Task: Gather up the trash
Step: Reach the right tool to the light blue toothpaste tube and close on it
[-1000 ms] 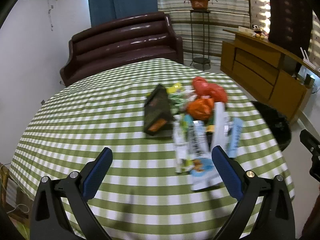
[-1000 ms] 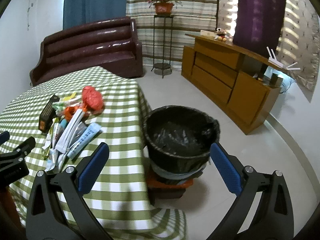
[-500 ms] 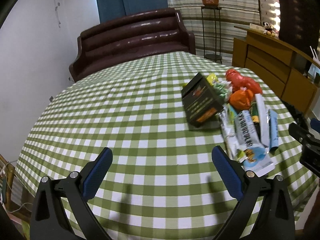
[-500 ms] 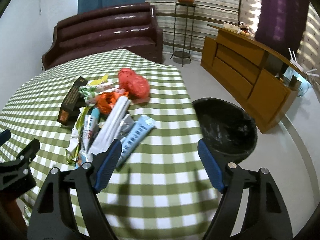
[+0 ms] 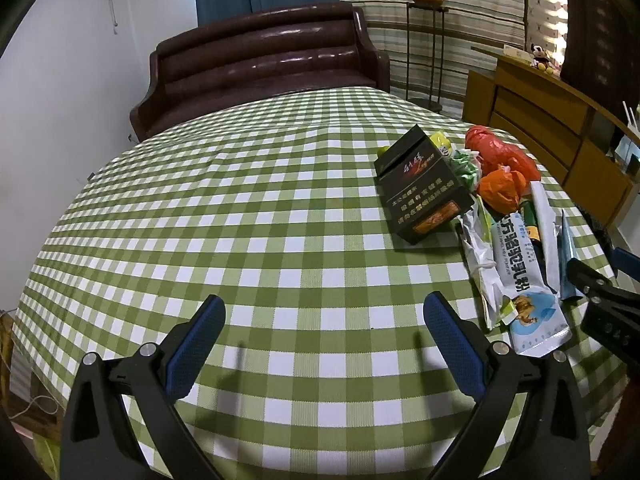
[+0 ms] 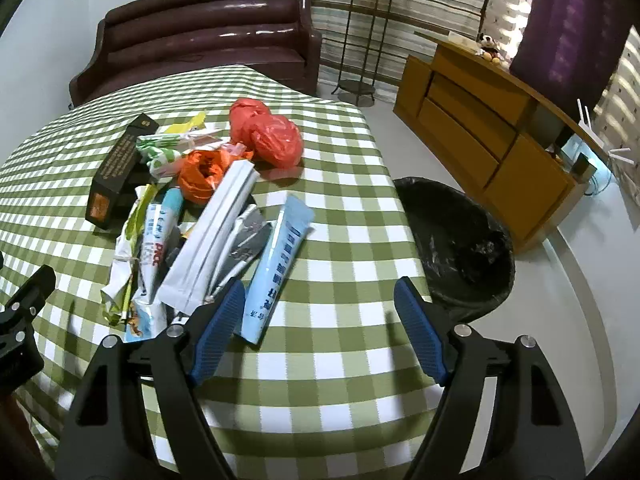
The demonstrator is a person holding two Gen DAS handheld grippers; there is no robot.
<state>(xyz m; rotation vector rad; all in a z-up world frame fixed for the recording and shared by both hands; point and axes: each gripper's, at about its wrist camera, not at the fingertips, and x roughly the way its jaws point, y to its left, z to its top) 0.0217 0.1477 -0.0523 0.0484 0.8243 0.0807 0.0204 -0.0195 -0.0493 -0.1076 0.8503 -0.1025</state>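
Observation:
A heap of trash lies on the green checked table point(image 6: 344, 216): a black carton point(image 6: 120, 168), a red plastic bag point(image 6: 268, 132), an orange bag point(image 6: 200, 172), a long white pouch point(image 6: 208, 240) and a light blue tube point(image 6: 276, 260). My right gripper point(image 6: 320, 304) hovers over the table's near edge, its jaws closing with nothing between them; the blue tube's end lies just beside its left finger. In the left wrist view the carton point(image 5: 420, 184) and wrappers point(image 5: 516, 276) sit to the right of my left gripper point(image 5: 324, 320), which is open over bare cloth.
A bin lined with a black bag point(image 6: 460, 240) stands on the floor right of the table. Behind are a dark brown sofa point(image 5: 260, 64), a wooden sideboard point(image 6: 488, 136) and a plant stand point(image 6: 360, 40). The right gripper's body point(image 5: 608, 312) shows at the left view's right edge.
Both views swung left from the bin toward the table. The right gripper's jaws have narrowed and now hang by the blue tube. The left gripper shifted left, leaving the trash at its right.

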